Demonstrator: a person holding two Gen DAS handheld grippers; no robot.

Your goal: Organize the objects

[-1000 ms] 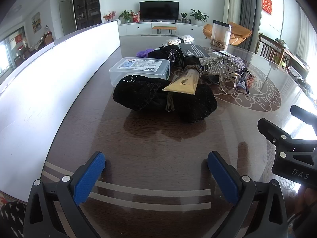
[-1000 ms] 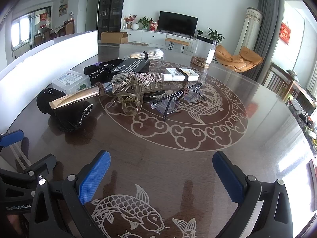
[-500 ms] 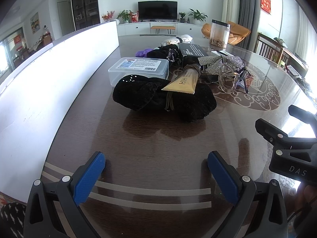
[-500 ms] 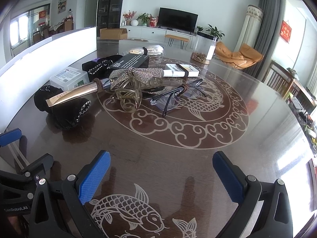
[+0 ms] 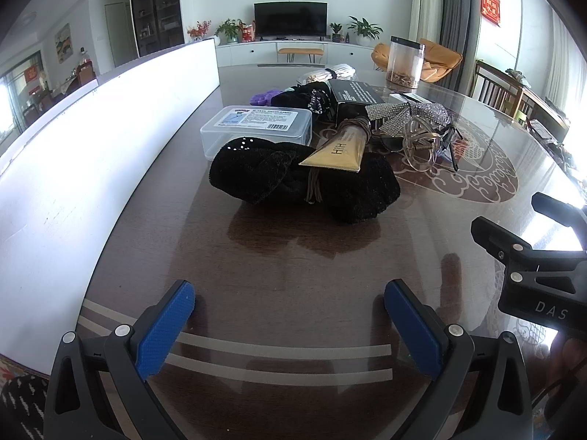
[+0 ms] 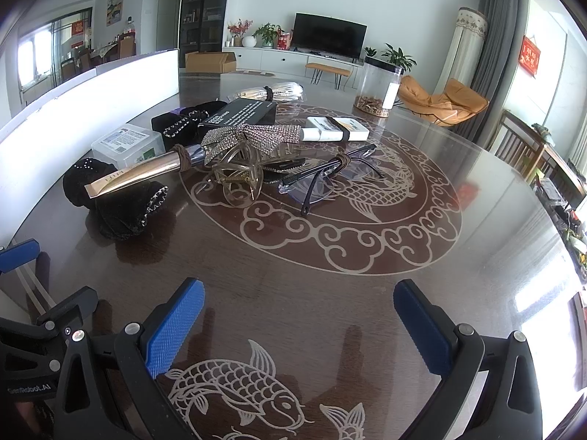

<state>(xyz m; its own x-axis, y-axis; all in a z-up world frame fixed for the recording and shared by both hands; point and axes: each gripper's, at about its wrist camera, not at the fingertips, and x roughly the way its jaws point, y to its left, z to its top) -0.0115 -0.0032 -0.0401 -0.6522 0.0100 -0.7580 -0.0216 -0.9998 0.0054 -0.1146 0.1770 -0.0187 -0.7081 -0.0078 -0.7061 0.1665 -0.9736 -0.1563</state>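
Note:
A pile of small objects lies mid-table. A black velvet headband [image 5: 293, 179] lies nearest, with a gold tube [image 5: 339, 150] resting on it; both also show in the right wrist view, headband [image 6: 117, 209] and tube [image 6: 139, 176]. Behind are a clear plastic box [image 5: 256, 124], a black carton [image 6: 242, 115], a rhinestone bow [image 6: 253, 135], a clear hair claw [image 6: 238, 179], dark glasses [image 6: 330, 176] and a white box [image 6: 337, 130]. My left gripper [image 5: 290, 324] is open and empty, short of the headband. My right gripper [image 6: 299, 322] is open and empty, short of the glasses.
A long white board [image 5: 91, 128] stands along the table's left side. A clear jar [image 6: 378, 88] stands at the far end beside a wrapped bundle [image 6: 271, 91]. The dark glossy table [image 6: 367, 293] has a fish and cloud pattern. Chairs [image 6: 521, 146] stand at the right.
Both grippers have crept slightly forward toward the pile. Nothing on the table has moved.

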